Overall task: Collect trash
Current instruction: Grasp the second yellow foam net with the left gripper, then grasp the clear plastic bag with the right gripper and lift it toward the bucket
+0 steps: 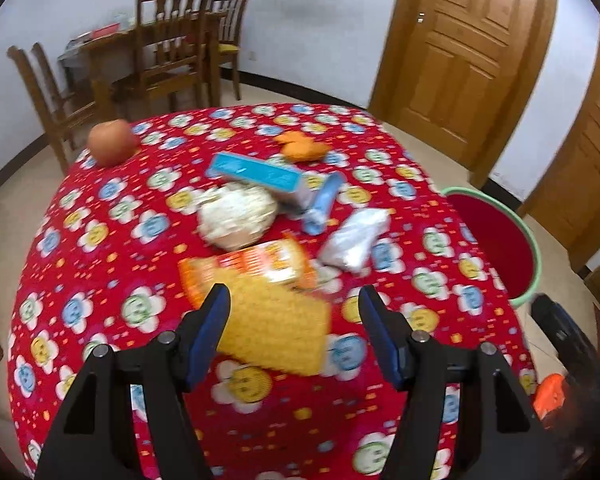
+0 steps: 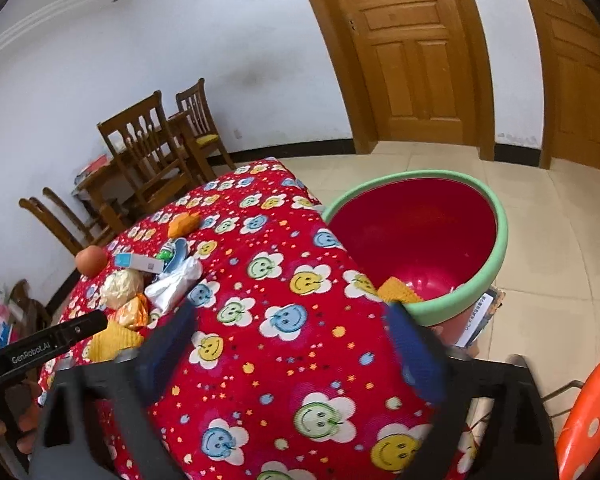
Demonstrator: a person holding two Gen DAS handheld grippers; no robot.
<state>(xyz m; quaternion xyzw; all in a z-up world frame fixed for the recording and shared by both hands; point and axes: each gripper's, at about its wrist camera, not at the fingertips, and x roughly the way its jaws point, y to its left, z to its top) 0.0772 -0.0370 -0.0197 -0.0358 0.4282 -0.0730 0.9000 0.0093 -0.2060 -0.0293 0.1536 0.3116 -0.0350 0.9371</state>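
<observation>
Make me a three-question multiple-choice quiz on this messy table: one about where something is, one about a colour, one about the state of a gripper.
1. Where is the red basin?
A. On the table
B. Beside the table's edge, lower down
C. On a chair

2. What colour is the basin's rim?
A. Green
B. Blue
C. White

3. How is the left gripper?
A. Open, nothing gripped
B. Shut on the apple
C. Out of sight

Answers:
1. B, it sits past the tablecloth edge.
2. A, the band is pale green.
3. A, its fingers stand apart above a yellow wrapper.
</observation>
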